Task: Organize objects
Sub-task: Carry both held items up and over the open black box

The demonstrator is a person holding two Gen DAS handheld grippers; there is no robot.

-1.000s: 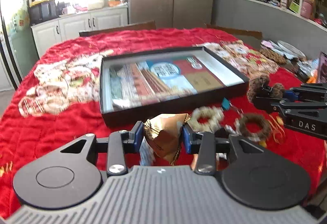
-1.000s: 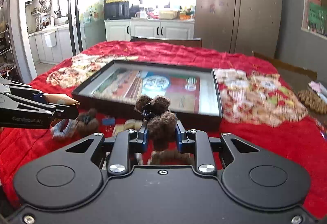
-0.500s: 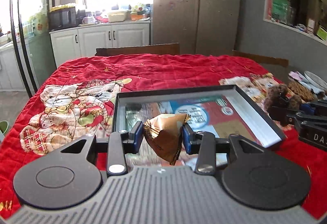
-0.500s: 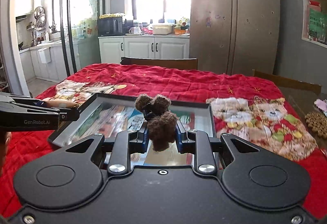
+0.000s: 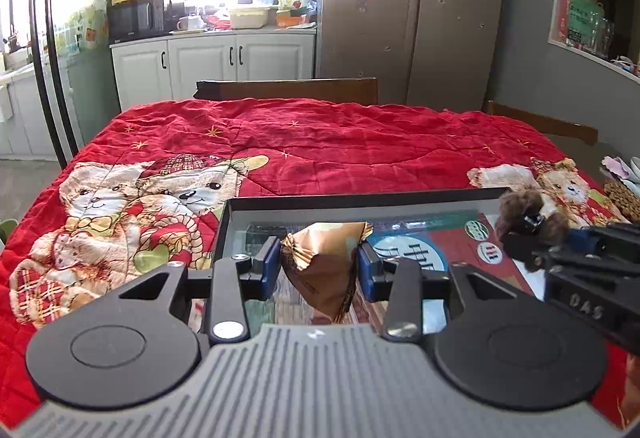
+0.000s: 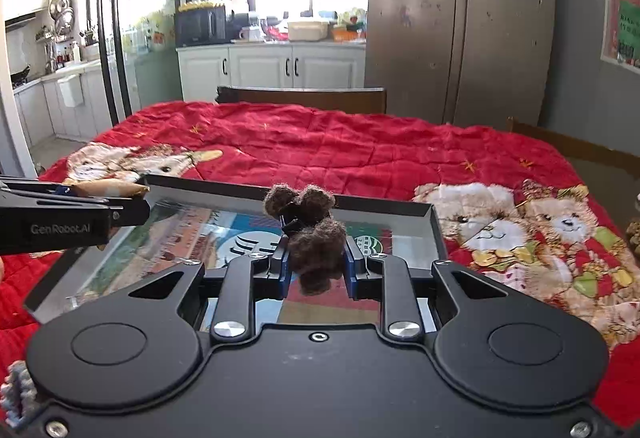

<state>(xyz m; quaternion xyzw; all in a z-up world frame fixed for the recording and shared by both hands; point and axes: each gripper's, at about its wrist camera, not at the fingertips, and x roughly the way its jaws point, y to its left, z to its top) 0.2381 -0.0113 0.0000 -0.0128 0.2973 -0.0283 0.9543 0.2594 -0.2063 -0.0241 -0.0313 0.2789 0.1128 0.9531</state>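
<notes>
Left wrist view: the left tool (image 5: 318, 264) is pinching a crumpled gold foil wrapper (image 5: 322, 262) between its blue pads, hovering above the near left part of a shallow black tray (image 5: 360, 198) with a printed picture on its floor. At the right edge, the right tool (image 5: 532, 242) is reaching in over the tray's right side, gripping a fuzzy brown plush toy (image 5: 528, 214). Right wrist view: the right tool (image 6: 316, 258) is squeezing the brown plush toy (image 6: 316, 234) at its lower body, the toy's head standing above the fingers and hiding part of the tray (image 6: 424, 214) floor behind it. The left tool (image 6: 128, 206) is entering from the left, level with the tray's far left corner, the gold wrapper (image 6: 108, 188) showing as a thin sliver on top. A red quilt (image 6: 320, 142) printed with teddy bears is covering the counter under the tray. Beyond it, a wooden chair back (image 6: 304, 98), white cabinets (image 6: 272, 66), a black microwave (image 6: 200, 24) and a tall steel refrigerator (image 6: 460, 18) are filling the background. A grey fuzzy item (image 6: 16, 394) is peeking out at the lower left corner.
</notes>
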